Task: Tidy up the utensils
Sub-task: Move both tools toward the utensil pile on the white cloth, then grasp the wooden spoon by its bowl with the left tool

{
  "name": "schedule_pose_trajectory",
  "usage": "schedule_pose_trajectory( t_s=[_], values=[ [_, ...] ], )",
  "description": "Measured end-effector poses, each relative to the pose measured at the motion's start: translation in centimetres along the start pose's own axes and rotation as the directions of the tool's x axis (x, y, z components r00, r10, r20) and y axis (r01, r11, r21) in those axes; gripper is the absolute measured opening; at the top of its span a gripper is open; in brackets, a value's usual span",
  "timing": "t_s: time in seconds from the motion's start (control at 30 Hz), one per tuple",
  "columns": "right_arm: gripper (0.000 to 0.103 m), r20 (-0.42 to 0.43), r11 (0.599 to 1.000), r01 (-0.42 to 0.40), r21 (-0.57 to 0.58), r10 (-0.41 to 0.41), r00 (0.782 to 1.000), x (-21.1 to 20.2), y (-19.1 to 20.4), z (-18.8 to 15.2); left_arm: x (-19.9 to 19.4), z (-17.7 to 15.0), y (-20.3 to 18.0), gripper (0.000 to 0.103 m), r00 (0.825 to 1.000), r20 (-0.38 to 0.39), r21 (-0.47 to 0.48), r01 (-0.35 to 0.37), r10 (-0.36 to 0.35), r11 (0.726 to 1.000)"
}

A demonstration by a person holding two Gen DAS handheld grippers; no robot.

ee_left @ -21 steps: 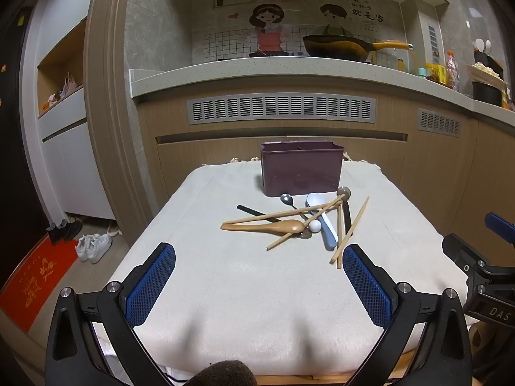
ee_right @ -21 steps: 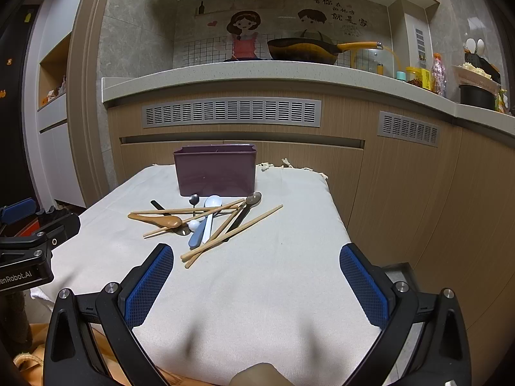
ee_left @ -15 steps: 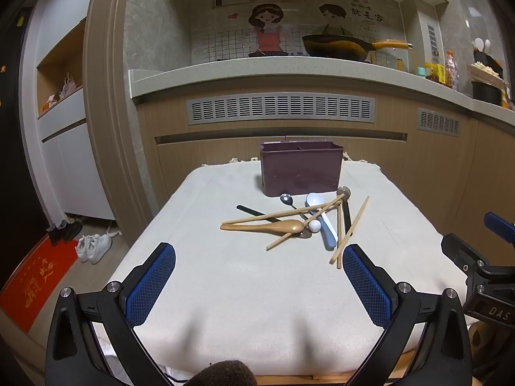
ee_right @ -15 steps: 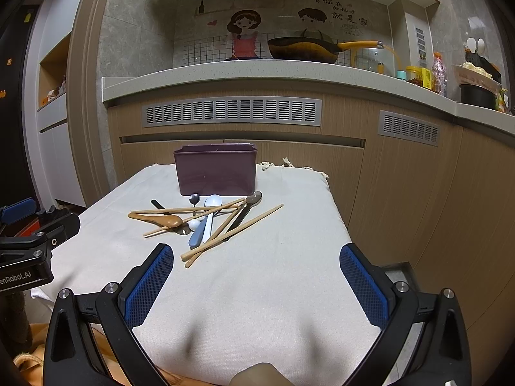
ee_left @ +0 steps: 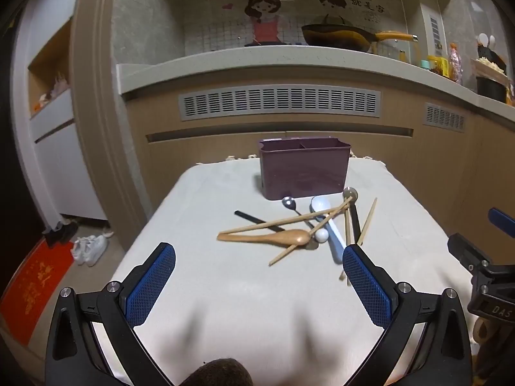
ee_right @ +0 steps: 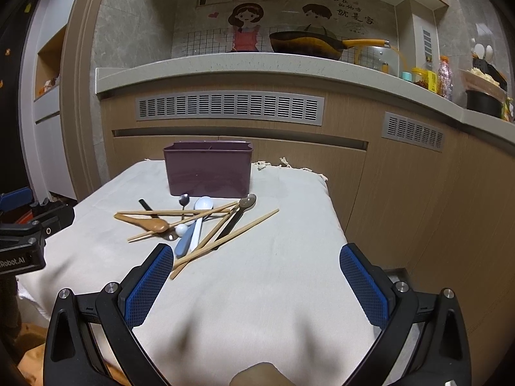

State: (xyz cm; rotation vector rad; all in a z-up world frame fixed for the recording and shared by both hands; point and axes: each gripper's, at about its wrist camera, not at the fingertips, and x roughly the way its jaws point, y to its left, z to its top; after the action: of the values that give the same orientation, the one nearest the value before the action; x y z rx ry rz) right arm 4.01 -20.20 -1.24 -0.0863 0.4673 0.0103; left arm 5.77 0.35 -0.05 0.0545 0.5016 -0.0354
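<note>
Your left gripper (ee_left: 259, 276) hung low over the near part of the desk (ee_left: 225, 305), jaws spread wide w/ nothing between them; blue cross-hatched rubber pads (ee_left: 151, 284) on black plastic arms w/ silver screws. Your right gripper (ee_right: 256, 278) sat in the same pose, level, jaws released and bare.

The desk wore a cream woven cloth, lightly wrinkled, fringe at the far edge. Utensils lay in a crossed heap ahead of the left jaws, nearer the right pad than the left. In it: a wooden spoon (ee_left: 273, 237), smooth tan, bowl pointing right; bamboo chopsticks (ee_left: 289, 221), thin straight sticks crossing over it; a pale blue-white plastic ladle spoon (ee_left: 330, 225), rounded bowl at the far end; a small shiny metal spoon (ee_left: 288, 202); a flat black handle (ee_left: 249, 217); a small white ball (ee_left: 321, 234) touching the wooden spoon's bowl. In the right wrist view, the heap sat ahead of the left pad, two chopsticks (ee_right: 225, 239) ending just beside it.

Beyond the heap stood the purple holder (ee_left: 304, 170), matte plastic, rectangular w/ rounded corners, divider visible inside; upright, no utensils seen in it.

Legible: "DAS" on the right gripper body in the left view, "Robot.AI" on the left gripper body in the right view.
</note>
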Motion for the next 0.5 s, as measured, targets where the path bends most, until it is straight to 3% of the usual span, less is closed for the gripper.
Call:
schedule_pose_trajectory(
  t_s=[0.33,0.5],
  values=[
    [0.103,-0.086,0.998,-0.016,-0.060,0.011,0.996,7.9,0.2,3.5,8.1,3.3,0.6,0.103,0.994,-0.094,0.071,0.067,-0.060,0.995],
    [0.103,-0.176,0.996,-0.051,-0.069,0.038,0.984,12.9,0.8,4.4,12.5,3.2,1.8,0.103,0.976,-0.183,0.068,0.129,-0.115,0.989]
  ],
)
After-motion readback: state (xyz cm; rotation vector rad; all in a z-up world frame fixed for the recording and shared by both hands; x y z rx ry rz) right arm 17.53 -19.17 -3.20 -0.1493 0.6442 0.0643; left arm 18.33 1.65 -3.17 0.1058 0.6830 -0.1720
